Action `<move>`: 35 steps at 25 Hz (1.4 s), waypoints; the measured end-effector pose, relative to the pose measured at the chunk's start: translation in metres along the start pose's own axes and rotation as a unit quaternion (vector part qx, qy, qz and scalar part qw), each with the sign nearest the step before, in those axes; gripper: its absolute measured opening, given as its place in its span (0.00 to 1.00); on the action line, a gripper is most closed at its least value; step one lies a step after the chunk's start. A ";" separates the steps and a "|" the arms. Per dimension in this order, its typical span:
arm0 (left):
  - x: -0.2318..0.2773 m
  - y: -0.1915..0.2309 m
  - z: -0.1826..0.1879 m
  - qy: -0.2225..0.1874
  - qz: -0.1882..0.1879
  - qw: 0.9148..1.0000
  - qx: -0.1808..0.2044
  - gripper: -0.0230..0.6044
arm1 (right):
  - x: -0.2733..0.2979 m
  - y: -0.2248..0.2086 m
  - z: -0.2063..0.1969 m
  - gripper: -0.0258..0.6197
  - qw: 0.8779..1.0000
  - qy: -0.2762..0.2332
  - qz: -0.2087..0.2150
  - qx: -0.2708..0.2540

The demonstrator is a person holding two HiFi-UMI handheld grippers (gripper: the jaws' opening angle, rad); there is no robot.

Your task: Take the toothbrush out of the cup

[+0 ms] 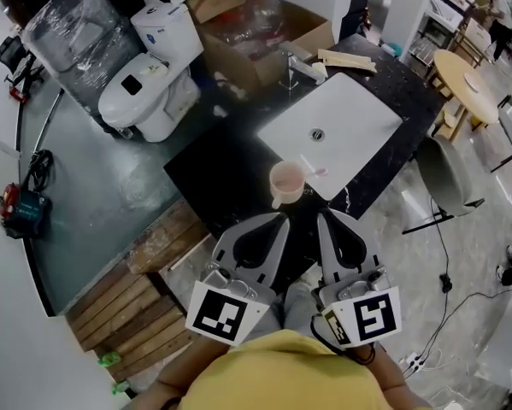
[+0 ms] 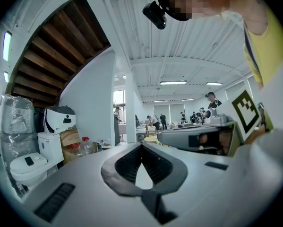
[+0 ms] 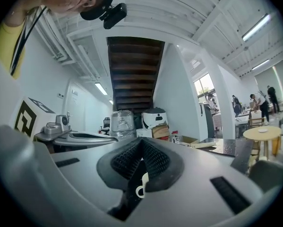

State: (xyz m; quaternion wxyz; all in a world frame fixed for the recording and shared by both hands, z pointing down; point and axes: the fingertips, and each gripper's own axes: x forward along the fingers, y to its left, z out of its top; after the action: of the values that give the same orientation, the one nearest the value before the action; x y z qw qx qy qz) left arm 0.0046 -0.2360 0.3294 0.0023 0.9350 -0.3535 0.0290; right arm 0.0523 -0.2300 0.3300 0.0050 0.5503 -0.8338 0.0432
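Observation:
A pink cup [image 1: 287, 181] with a handle stands on the black counter [image 1: 213, 173], at the near corner of the white sink basin [image 1: 341, 114]. A thin pale toothbrush [image 1: 312, 166] with a pink end seems to lie on the basin rim just right of the cup. Nothing shows sticking out of the cup. My left gripper [image 1: 279, 218] and right gripper [image 1: 326, 215] hover side by side just short of the cup, both shut and empty. In the right gripper view the shut jaws [image 3: 141, 142] leave a slit through which the cup's handle [image 3: 140, 187] shows. In the left gripper view the jaws [image 2: 142, 144] also meet.
A faucet [image 1: 291, 68] stands behind the basin, with wood strips [image 1: 345, 60] beside it. A toilet [image 1: 149, 84], an open cardboard box [image 1: 268, 28] and a plastic-wrapped item [image 1: 72, 28] lie beyond. Wooden pallets [image 1: 144, 289] are at lower left. A grey chair [image 1: 448, 173] and a round table [image 1: 467, 79] are at right.

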 end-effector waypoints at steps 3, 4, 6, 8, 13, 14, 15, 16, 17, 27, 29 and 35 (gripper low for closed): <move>0.010 0.006 -0.004 0.007 0.003 1.000 -0.003 0.05 | 0.011 -0.009 -0.007 0.06 1.000 0.001 0.003 0.007; 0.014 0.008 -0.007 0.011 0.005 1.000 -0.007 0.05 | 0.015 -0.013 -0.011 0.06 1.000 0.004 0.004 0.009; 0.020 0.013 -0.014 0.021 0.012 1.000 -0.015 0.05 | 0.024 -0.017 -0.021 0.06 1.000 0.010 0.009 0.015; 0.026 0.018 -0.020 0.030 0.017 0.999 -0.016 0.05 | 0.031 -0.021 -0.030 0.07 1.000 0.013 0.010 0.020; 0.037 0.029 -0.035 0.048 0.028 0.998 -0.018 0.05 | 0.052 -0.034 -0.058 0.07 0.999 0.031 -0.001 0.019; 0.039 0.032 -0.038 0.051 0.031 0.998 -0.021 0.05 | 0.056 -0.035 -0.064 0.07 0.999 0.038 -0.003 0.016; 0.041 0.035 -0.040 0.052 0.034 0.998 -0.024 0.05 | 0.060 -0.036 -0.070 0.07 0.999 0.046 -0.004 0.015; 0.043 0.037 -0.041 0.054 0.037 0.998 -0.026 0.05 | 0.064 -0.037 -0.075 0.07 0.998 0.053 -0.005 0.015; 0.044 0.039 -0.043 0.056 0.039 0.997 -0.027 0.05 | 0.066 -0.038 -0.080 0.07 0.998 0.059 -0.007 0.017; 0.051 0.055 -0.056 0.070 0.052 0.996 -0.035 0.05 | 0.083 -0.054 -0.125 0.13 0.992 0.103 -0.039 0.059; 0.052 0.057 -0.057 0.071 0.054 0.995 -0.038 0.05 | 0.085 -0.057 -0.132 0.17 0.990 0.110 -0.044 0.074; 0.051 0.060 -0.061 0.075 0.057 0.995 -0.039 0.05 | 0.092 -0.064 -0.146 0.20 0.985 0.114 -0.062 0.114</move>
State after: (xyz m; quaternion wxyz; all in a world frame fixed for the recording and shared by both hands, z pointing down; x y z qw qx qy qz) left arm -0.0003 -0.3134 0.3920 0.0633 0.9079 -0.4057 0.0850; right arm 0.0691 -0.3276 0.4844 0.0395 0.5892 -0.7819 0.1998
